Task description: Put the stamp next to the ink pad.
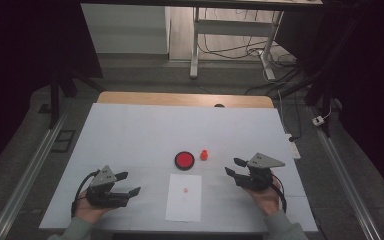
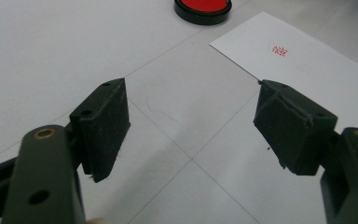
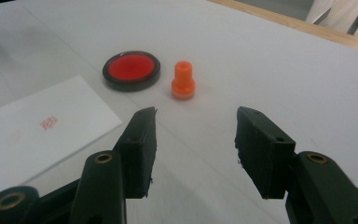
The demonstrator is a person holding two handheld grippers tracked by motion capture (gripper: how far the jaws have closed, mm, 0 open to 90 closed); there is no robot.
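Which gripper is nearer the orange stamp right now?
Right. The right gripper sits just beside the orange stamp, jaws open toward it. The left gripper is farther off, across the paper sheet.

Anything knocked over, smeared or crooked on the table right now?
Nothing stands out. The orange stamp stands upright beside the open red ink pad, apart from it. The white sheet lies flat with one clean red imprint. Both grippers, left gripper and right gripper, are open.
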